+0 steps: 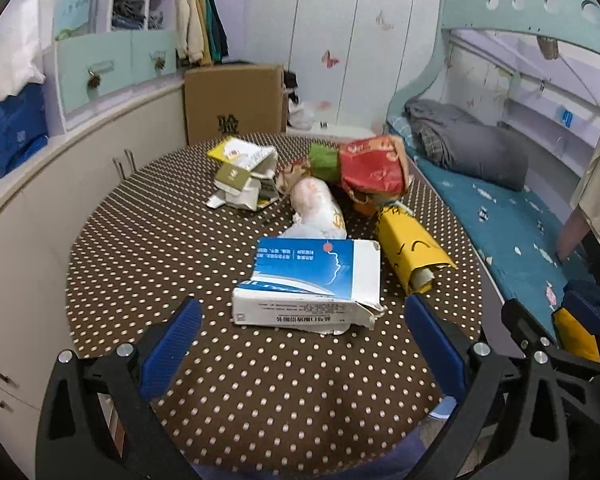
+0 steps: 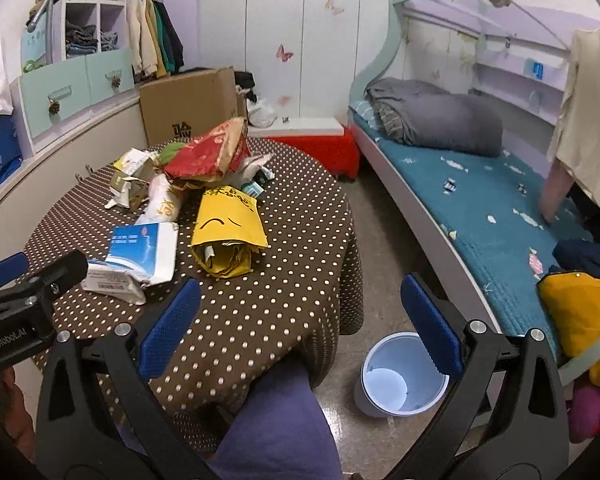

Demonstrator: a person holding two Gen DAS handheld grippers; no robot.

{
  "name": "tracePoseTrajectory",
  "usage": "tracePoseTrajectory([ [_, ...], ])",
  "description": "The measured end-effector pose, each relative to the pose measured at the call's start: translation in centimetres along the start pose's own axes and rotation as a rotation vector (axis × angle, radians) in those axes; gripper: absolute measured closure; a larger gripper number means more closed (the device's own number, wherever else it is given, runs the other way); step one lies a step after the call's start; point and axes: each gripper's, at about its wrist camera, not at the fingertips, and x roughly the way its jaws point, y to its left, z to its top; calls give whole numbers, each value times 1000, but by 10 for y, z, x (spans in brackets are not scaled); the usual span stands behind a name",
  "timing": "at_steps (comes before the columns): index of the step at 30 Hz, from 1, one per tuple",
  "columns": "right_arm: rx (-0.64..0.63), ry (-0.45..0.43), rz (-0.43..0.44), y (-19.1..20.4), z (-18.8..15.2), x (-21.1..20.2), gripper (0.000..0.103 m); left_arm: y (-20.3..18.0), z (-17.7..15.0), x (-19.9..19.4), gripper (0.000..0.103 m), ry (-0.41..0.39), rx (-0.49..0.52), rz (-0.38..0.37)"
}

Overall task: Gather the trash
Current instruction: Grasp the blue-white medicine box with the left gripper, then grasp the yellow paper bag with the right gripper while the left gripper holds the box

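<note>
The left wrist view is taken low over the near edge of the dotted table point(image 1: 120, 240), facing across it toward the wardrobe wall. The right wrist view is set further right and back, taking in the floor bin point(image 2: 400, 376). Table, trash pile point(image 2: 204, 184) and bed point(image 1: 500, 216) are shared.

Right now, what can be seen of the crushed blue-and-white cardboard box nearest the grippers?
The crushed blue-and-white cardboard box lies flat on the brown polka-dot tablecloth, its blue printed face up and a white side panel with dark text facing the left gripper. Its near right corner is torn and dented. A white plastic bag meets its far edge; the yellow paper packet lies just beside it. Neither gripper touches it.
</note>
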Motion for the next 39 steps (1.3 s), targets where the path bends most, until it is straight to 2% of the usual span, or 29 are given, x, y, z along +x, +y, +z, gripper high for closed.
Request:
tracePoseTrajectory([
  [5, 13, 51, -3, -1, 4, 23, 6, -1, -2, 37, 4, 103, 13, -15],
  [10, 17, 86, -4, -1, 4, 37, 6, -1, -6, 62, 4, 172, 13, -41],
  [23, 20, 137, -4, 2, 1, 55, 6, -2, 4, 86, 4, 133, 39, -57],
  [24, 18, 139, -4, 3, 1, 55, 6, -2, 6, 87, 8, 131, 42, -66],
  [27, 19, 143, -4, 2, 1, 56, 6, -3, 5, 81, 43, 133, 59, -138],
  [28, 21, 145, -5, 1, 2, 58, 6, -4, 4, 79, 52, 136, 62, -147],
  [29, 23, 146, -5, 1, 1, 58, 6, -3, 3, 78, 57, 137, 67, -143],
  [31, 28, 153, -3, 0, 1, 59, 6, -2, 1, 75, 82, 140, 76, -164],
  [32, 28, 155, 0, 0, 0, 58, 6, 0, 1, 73, 88, 147, 71, -193],
  [33, 28, 156, 3, -1, -1, 59, 6, 1, 0, 71, 99, 150, 66, -209],
  [39, 34, 160, 11, -1, -2, 59, 6, 7, -3, 51, 101, 109, 102, -167],
])
